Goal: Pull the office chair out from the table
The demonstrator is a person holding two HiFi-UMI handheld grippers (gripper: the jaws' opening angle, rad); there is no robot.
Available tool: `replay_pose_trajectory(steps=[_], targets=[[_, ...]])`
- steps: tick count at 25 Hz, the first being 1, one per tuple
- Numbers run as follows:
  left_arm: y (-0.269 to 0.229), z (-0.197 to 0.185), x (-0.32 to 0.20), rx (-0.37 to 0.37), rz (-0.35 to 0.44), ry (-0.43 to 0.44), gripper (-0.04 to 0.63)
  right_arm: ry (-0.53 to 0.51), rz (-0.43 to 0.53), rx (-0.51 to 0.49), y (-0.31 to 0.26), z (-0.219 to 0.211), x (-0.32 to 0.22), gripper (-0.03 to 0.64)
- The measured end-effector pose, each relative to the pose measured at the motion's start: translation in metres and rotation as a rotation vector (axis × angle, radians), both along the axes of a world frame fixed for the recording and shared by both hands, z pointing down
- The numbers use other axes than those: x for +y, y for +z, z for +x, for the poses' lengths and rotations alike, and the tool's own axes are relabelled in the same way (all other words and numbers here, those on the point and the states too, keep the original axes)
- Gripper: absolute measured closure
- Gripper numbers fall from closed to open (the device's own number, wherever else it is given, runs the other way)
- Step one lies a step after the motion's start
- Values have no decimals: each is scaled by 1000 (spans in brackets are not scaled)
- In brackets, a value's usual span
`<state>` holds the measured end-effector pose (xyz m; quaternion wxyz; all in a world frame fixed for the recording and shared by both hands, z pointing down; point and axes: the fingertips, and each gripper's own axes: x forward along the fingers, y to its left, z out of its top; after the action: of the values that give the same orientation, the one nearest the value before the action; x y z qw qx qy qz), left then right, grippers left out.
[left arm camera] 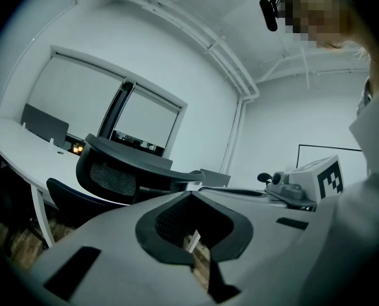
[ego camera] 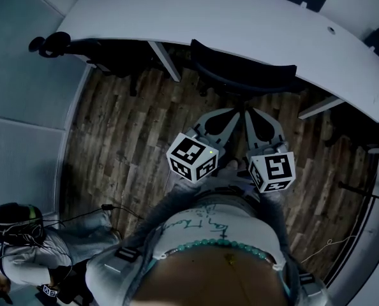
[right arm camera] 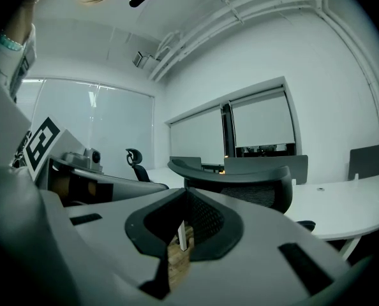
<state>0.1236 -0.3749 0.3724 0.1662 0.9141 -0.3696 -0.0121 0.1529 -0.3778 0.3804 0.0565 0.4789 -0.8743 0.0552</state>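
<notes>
Curved white tabletop (ego camera: pixel 240 24) over a wood-plank floor (ego camera: pixel 126 132), with pale walls around. The office chair (ego camera: pixel 240 69) is tucked under its edge beside a white leg (ego camera: pixel 167 59). The left claw (ego camera: pixel 231 115) and right claw (ego camera: pixel 253 115), both closed on nothing, point toward the backrest. A person (ego camera: pixel 23 234) sits low at the lower left.

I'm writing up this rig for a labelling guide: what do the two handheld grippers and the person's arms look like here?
The left gripper and right gripper look alike: pale grey plastic tongs with a black lining round a teardrop opening, and black slots. Each carries a white cube with black square markers. The arms are in light sleeves.
</notes>
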Motion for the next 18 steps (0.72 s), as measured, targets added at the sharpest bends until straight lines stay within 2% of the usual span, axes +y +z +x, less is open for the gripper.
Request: replay_pose_trajectory(steps=[12,18], targets=[[16,6,-10,-18,-24,-33,586,-21,-25,-10,18,10,-10,597],[10,-3,-32,-6,-20,-4,586,40,-23,-13,13,14,-30,597]])
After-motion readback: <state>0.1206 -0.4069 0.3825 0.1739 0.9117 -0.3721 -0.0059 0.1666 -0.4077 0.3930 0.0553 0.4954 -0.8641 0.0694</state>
